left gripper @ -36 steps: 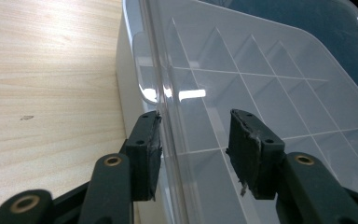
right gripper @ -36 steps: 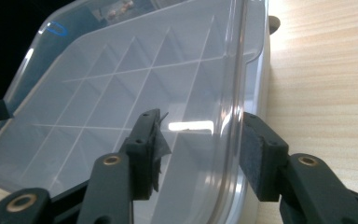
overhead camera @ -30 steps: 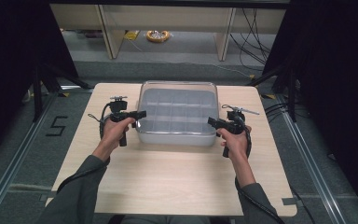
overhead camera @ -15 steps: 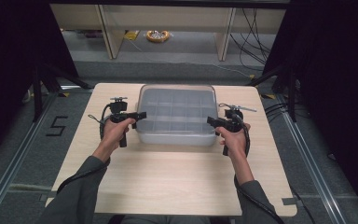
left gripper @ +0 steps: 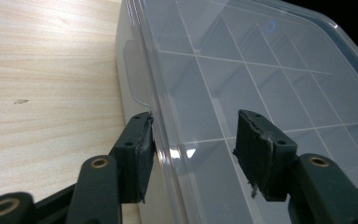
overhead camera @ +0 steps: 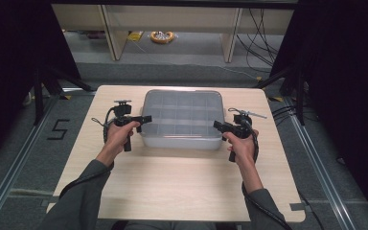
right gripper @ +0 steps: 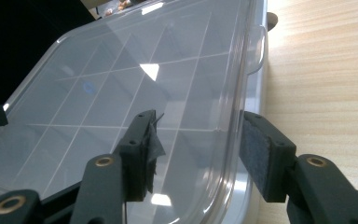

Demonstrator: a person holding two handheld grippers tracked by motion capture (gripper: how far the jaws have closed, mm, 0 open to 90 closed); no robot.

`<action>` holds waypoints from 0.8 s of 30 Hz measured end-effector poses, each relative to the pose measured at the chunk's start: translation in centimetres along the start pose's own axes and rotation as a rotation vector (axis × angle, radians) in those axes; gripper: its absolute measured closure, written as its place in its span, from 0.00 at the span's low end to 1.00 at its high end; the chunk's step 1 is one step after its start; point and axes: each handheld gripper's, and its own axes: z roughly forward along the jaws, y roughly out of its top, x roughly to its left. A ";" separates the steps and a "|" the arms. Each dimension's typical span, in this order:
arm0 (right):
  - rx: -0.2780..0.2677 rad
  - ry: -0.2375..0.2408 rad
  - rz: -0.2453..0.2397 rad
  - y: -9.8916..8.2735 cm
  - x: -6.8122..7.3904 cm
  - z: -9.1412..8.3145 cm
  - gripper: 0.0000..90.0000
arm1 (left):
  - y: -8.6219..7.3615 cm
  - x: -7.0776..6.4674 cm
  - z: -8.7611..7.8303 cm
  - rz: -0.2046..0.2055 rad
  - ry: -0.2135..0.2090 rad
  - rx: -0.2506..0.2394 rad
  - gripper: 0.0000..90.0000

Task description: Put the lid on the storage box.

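While the clear plastic compartment box (overhead camera: pixel 182 117) sat on the pale wooden table (overhead camera: pixel 172 182), both grippers flanked it. Left gripper (left gripper: pixel 193 144) and right gripper (right gripper: pixel 198 149) each stood agape, straddling a lid edge.

High view looks down; gripper views closely share the box (overhead camera: pixel 182 119).

One clear lidded compartment box (overhead camera: pixel 182 120) sits centre frame on one wooden table (overhead camera: pixel 172 187). Two handheld grippers are present: left gripper (overhead camera: pixel 146 118) and right gripper (overhead camera: pixel 216 124).
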 end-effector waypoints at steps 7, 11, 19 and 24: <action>-0.006 -0.002 0.006 0.0 -0.1 0.0 0.55 | 0.2 -0.2 0.1 0.020 0.012 0.015 0.48; 0.001 0.016 0.036 0.0 0.0 -0.1 0.55 | 0.2 -0.2 0.0 0.017 0.007 0.011 0.48; -0.001 -0.011 0.063 0.0 -0.2 -0.8 0.55 | 0.5 -0.2 -0.3 0.041 0.024 0.000 0.50; 0.000 -0.009 0.010 -0.3 -1.0 -0.5 0.58 | 0.4 -0.2 -0.2 0.034 0.023 0.001 0.52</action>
